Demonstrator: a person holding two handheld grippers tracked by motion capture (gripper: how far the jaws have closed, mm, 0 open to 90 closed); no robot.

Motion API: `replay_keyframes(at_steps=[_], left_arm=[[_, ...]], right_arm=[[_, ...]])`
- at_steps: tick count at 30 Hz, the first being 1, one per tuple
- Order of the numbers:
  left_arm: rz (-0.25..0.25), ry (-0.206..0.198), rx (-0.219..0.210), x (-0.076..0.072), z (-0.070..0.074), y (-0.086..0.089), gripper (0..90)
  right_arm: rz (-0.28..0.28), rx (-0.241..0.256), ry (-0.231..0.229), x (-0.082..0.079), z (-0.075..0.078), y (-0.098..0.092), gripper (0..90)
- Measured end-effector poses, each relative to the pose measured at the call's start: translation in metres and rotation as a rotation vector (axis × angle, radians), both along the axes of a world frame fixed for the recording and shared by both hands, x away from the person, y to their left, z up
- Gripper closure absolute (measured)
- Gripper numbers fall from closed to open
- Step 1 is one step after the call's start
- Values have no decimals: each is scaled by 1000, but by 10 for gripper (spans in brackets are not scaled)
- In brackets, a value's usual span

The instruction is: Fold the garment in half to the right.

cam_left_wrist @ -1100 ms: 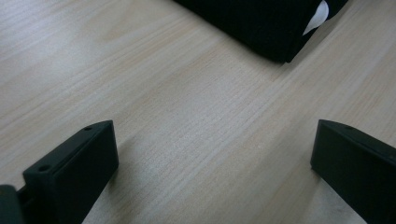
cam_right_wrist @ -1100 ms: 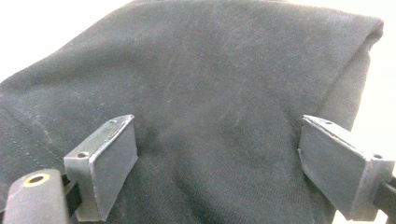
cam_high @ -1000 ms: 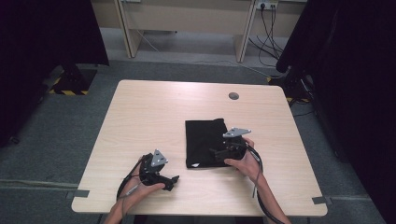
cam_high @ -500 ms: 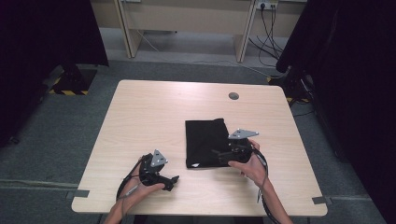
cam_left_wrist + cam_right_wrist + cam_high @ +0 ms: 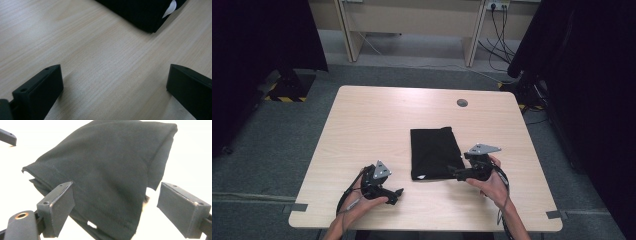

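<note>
Your right gripper (image 5: 460,173) is backing right, off the cloth (image 5: 434,152); its fingers are standing apart. The cloth is lying folded mid-bench (image 5: 377,120), seemingly finished. Your left gripper (image 5: 394,194) is resting near-left, fingers apart.

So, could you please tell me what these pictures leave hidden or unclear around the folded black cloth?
- Black cloth, left gripper view: cut off by the top edge.
- White tag: any print too small to read.
- Cloth's underside and inner layers, right gripper view: covered by its own folds.
- Right tool, high view: dark jaws merge with the cloth, so contact is unclear.
</note>
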State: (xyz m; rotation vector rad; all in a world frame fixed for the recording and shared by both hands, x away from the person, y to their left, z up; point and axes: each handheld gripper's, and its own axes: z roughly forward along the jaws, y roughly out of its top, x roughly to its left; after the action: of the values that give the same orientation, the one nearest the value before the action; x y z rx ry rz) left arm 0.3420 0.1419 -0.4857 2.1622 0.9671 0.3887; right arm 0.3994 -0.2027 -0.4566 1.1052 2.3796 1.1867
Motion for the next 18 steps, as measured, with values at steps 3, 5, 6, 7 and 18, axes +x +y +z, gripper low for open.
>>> replay_keyframes(at_steps=[3,5,6,7,18], left_arm=[[0,0,0,0,0,0,0],[0,0,0,0,0,0,0],[0,0,0,0,0,0,0],[0,0,0,0,0,0,0],[0,0,0,0,0,0,0]], right_arm=[[0,4,3,-3,-1,-5,145],[-5,2,3,-5,-2,-8,145],[-7,1,7,-5,-2,-10,145],[-9,2,9,-6,-3,-11,145],[-2,-13,15,-19,-7,-19,144]])
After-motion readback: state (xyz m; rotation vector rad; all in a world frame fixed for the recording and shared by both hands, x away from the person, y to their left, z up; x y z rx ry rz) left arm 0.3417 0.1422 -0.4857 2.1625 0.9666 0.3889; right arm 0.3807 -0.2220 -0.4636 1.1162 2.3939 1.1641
